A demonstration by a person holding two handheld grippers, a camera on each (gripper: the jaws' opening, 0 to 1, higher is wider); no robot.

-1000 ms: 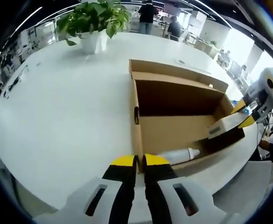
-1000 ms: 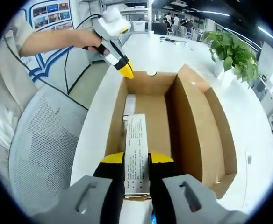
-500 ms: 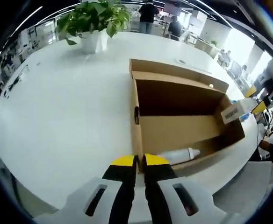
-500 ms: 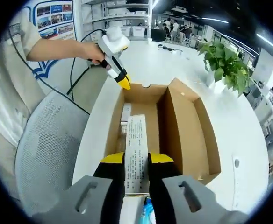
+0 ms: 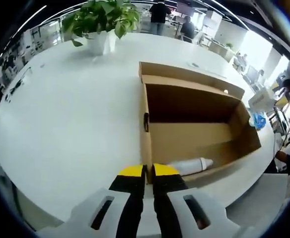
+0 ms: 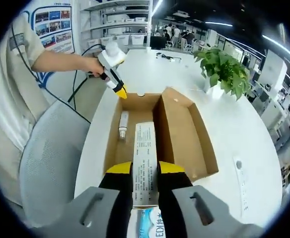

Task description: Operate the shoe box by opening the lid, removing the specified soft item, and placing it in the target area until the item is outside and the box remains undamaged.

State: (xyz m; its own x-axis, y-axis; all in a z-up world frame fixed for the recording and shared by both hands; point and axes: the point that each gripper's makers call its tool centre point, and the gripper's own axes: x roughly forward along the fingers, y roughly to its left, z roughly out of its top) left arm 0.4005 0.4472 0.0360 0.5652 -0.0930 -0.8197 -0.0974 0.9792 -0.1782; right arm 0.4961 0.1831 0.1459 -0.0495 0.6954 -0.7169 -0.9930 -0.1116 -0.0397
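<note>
white round table [image 6: 264,148] carries the open brown cardboard shoe box [image 6: 184,134]; right gripper [image 6: 145,173] pinches the long white printed carton [image 6: 145,153] above it. left gripper [image 5: 146,171] clamps the box's near wall; carry clear without snagging.

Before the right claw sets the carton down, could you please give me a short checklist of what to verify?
1. Right claw shut on the white printed carton: ok.
2. Carton lifted above the open brown cardboard shoe box: ok.
3. Left claw shut on the box's near wall, steadying it: ok.
4. Box walls free of visible tears: ok.
5. White tube lying on the box floor, not caught on the carton: ok.
6. Target area on the white table: cannot tell, nothing marks it.
</note>
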